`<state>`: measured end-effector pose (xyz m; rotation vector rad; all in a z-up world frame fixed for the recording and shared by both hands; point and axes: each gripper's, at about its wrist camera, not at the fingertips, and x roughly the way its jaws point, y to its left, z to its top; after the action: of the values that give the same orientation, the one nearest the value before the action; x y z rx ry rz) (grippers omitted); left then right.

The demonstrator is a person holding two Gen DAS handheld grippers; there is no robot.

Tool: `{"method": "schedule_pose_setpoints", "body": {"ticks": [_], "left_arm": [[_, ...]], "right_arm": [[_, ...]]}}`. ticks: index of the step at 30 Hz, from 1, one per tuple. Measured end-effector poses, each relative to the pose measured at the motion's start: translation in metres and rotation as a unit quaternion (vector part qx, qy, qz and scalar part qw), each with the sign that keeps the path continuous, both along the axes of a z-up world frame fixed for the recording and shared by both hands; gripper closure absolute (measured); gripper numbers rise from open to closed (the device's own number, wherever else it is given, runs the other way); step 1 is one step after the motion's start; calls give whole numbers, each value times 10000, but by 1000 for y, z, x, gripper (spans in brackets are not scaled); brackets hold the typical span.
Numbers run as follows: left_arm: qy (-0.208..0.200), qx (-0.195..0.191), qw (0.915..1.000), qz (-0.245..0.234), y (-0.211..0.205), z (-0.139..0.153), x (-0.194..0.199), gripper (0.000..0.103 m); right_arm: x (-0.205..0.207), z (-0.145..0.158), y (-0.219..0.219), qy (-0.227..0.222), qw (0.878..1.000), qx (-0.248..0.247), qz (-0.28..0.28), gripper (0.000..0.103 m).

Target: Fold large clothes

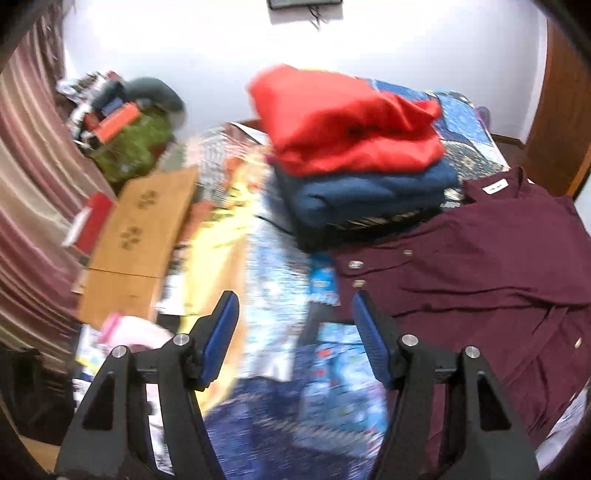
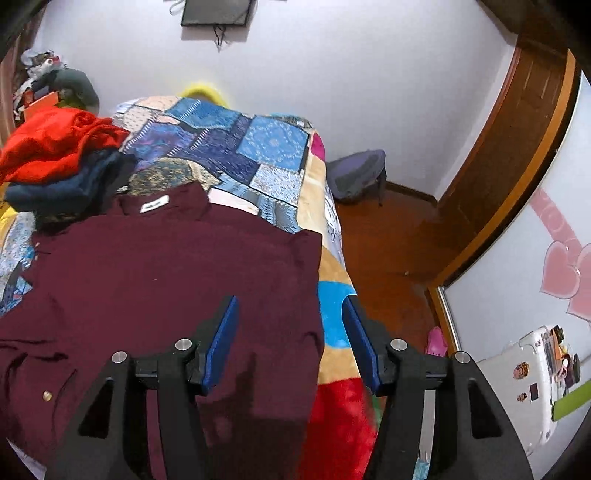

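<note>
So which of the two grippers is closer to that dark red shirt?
The right gripper: it hangs over the maroon shirt's right edge. The left gripper hangs over the patchwork quilt, with the shirt beside its right finger.

We see a pale wall [image 2: 332,74] at twelve o'clock, with a dark frame [image 2: 214,13] hanging on it. A wooden floor [image 2: 388,251] and brown door [image 2: 517,147] lie at three o'clock; striped curtains [image 1: 26,166] hang at nine.
</note>
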<state>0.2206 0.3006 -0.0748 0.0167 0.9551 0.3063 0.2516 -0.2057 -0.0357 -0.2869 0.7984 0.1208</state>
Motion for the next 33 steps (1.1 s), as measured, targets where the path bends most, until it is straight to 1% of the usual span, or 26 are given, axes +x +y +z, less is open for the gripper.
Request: {"method": "schedule_pose_setpoints", "body": {"ticks": [1,4,5,6,8,11,13,14,16,19,21,22,24,28,33], "left_arm": [[-54,98,9999,52,7,9,-10,34],[-191,240,9994,161,25,24,-30,29],[-223,275,9992,204,29,26,-35,28],[-248,307,9989,242,34,25,-39,23],[-271,292,9990,220,38,19,-41,21],[-167,4,9998,48,33,-8,-36,21],[-9,-292,9995,-95,24,-34,-26,21],[102,-454,9988,-176,16,-51,-19,21],[264,-657,9971,-285,3,-76,-7,21],[536,-888,9933,-507,-26,-115,16,21],[653,-1002,9908,-637,-43,-132,30,21],[709,-999,9899,-711,-51,-139,36,21],[817,-790,9896,-885,-72,-153,52,21],[969,-487,9879,-1109,-98,-174,77,21],[902,-323,9884,-1178,-107,-183,102,21]], "right_arm": [[-3,0,2,-26,10000,28,2,49],[-10,-2,7,-40,9999,129,-15,49],[-12,-4,8,-32,9999,140,-24,49],[-14,-6,10,-28,9999,138,-36,49],[-17,-10,14,-19,9999,119,-55,49],[-23,-17,17,21,9999,106,-97,49],[-28,-21,17,68,9998,108,-135,49],[-30,-23,17,85,9998,100,-155,49],[-35,-26,15,125,9997,79,-213,49],[-39,-31,12,214,9994,48,-278,49],[-43,-34,8,265,9991,10,-324,49],[-44,-35,7,284,9990,4,-338,49],[-49,-37,2,327,9988,20,-373,49],[-61,-43,-8,449,9979,140,-456,49],[-72,-56,-12,703,9963,191,-446,48]]}}
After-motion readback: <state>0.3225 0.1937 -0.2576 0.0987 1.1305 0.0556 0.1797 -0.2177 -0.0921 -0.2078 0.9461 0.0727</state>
